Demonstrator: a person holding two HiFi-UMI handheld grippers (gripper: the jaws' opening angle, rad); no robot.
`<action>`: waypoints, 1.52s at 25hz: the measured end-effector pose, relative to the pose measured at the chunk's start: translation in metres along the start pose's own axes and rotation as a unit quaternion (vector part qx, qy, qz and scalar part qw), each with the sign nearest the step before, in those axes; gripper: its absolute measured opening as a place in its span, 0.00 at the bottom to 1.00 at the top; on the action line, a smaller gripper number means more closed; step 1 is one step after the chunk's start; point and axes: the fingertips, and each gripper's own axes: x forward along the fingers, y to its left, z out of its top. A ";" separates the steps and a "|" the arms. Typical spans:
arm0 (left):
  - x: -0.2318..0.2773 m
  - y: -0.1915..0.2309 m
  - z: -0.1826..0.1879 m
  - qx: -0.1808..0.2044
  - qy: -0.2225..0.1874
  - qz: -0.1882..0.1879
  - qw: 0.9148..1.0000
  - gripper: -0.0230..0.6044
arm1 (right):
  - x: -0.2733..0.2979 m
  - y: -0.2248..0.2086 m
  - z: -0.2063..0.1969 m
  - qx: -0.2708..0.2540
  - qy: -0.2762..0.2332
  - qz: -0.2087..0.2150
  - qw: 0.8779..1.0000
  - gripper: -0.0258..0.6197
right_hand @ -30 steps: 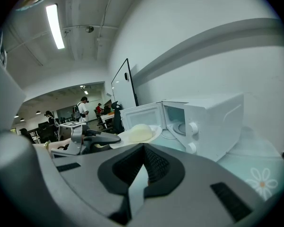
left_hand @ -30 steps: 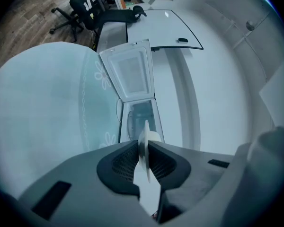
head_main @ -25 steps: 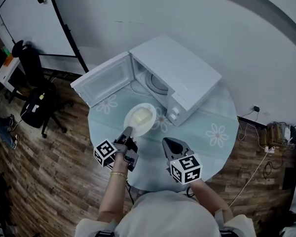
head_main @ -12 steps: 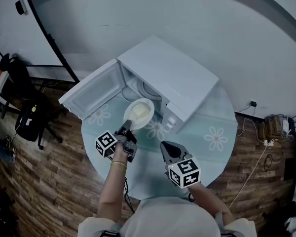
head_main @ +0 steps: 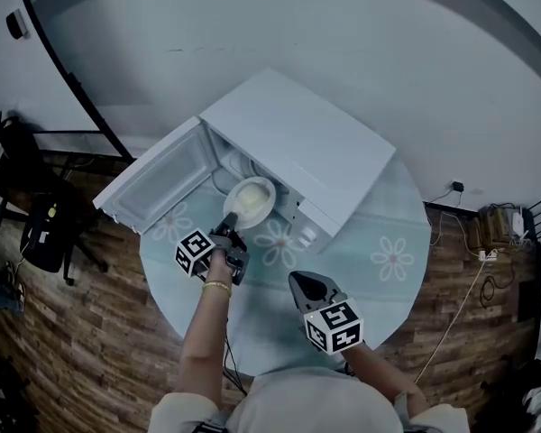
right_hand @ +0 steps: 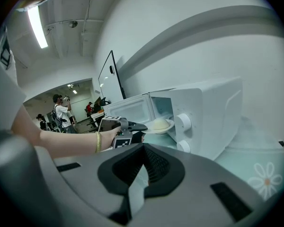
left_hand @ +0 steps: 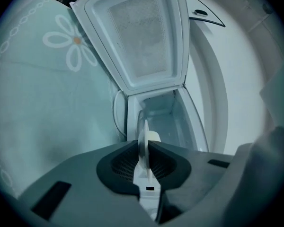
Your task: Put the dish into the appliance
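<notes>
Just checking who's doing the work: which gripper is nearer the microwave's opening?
Left. The left gripper, holding the dish, is at the microwave opening; the right gripper hangs back over the table.

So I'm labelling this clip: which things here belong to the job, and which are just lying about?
In the job: dish, gripped by left tool; microwave with open door.
Just about: right tool, empty; flowered table; office chair.
</notes>
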 end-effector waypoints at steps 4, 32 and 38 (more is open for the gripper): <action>0.014 0.003 0.008 -0.001 0.002 0.004 1.000 0.12 | 0.005 -0.002 0.000 0.003 0.004 -0.001 1.000 0.05; 0.101 0.001 0.015 0.007 0.033 0.030 0.999 0.12 | 0.021 -0.014 -0.006 0.017 0.023 -0.014 0.999 0.05; 0.116 0.001 0.017 0.024 0.037 0.043 0.998 0.12 | 0.024 -0.015 -0.008 0.022 0.025 -0.015 0.999 0.05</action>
